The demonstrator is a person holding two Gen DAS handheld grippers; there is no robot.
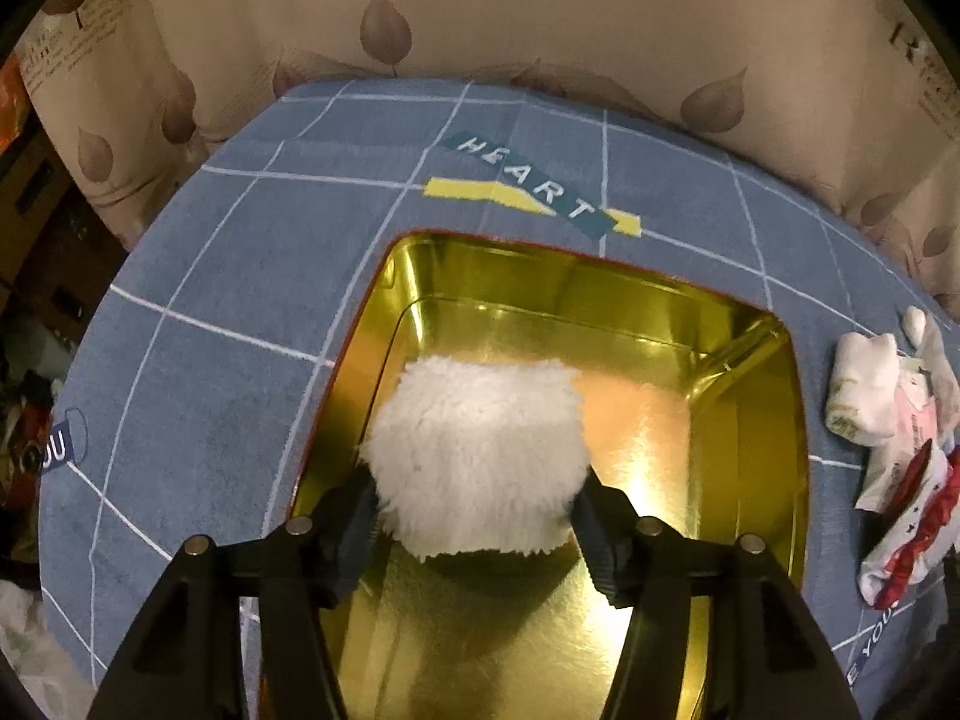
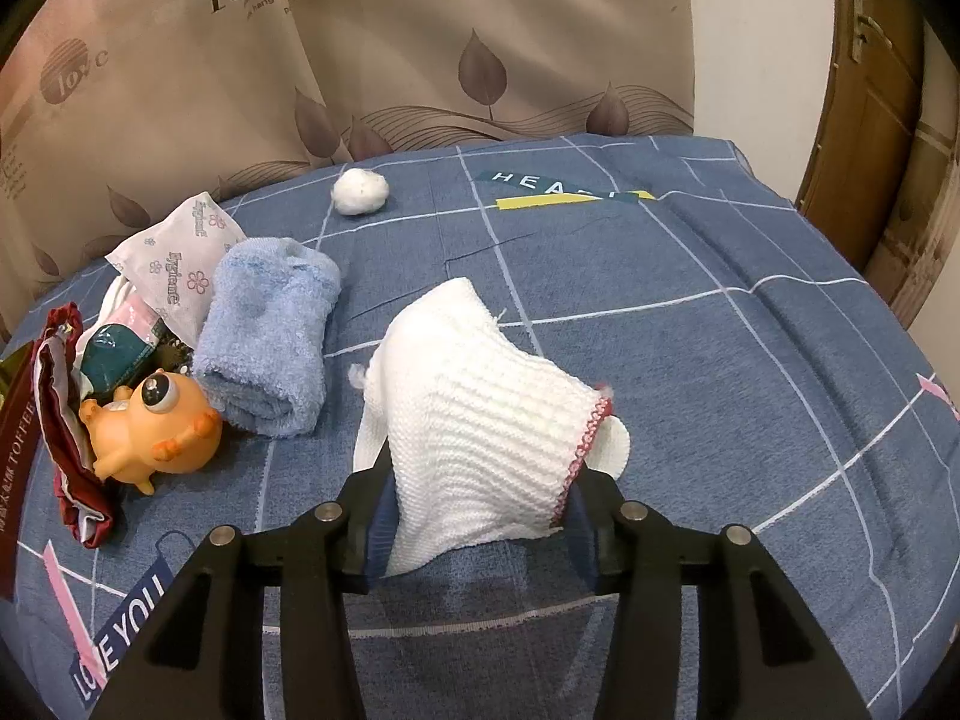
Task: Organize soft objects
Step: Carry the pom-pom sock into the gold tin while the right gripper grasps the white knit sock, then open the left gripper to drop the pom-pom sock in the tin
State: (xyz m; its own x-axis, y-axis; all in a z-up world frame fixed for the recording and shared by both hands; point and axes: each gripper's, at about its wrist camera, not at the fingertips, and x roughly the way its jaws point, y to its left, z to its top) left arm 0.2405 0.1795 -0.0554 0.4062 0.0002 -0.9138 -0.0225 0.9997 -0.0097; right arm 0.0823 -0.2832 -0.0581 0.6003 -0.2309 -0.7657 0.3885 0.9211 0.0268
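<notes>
A white fluffy pad (image 1: 474, 420) sits inside the open gold tin (image 1: 600, 282), between the fingers of my left gripper (image 1: 480, 480). Its fluff brushes both pads without looking squeezed, so the gripper reads as open. In the right wrist view a white knitted cloth with red trim (image 2: 480, 390) rises from the blue checked bedspread (image 2: 750, 360). My right gripper (image 2: 486, 462) is shut on its near end. A rolled light-blue towel (image 2: 270, 330) lies to the left of that cloth. A white cotton ball (image 2: 360, 191) rests far back.
An orange rubber toy (image 2: 150, 426), a tissue packet (image 2: 180, 264) and a dark red wrapper (image 2: 66, 420) crowd the left side. White socks (image 1: 864, 384) and a red-and-white cloth (image 1: 912, 516) lie right of the tin. A leaf-print curtain (image 2: 480, 30) hangs behind the bed.
</notes>
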